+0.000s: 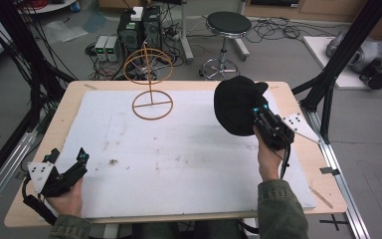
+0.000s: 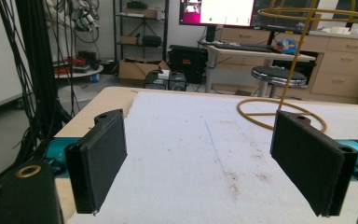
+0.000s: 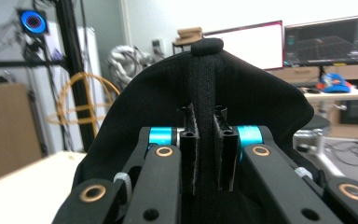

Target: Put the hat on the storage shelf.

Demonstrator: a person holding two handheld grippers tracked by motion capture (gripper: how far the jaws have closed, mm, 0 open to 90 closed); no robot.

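Currently carrying: right tool clenched on a seam of the black cap, held up off the desk at its far right. Left tool released, jaws wide, resting at the near left corner. Next, probably, swinging the cap left and over the wire stand, then lowering its crown onto the hoop. White mat scuffed and stained; beyond, a stool, cables, monitors.
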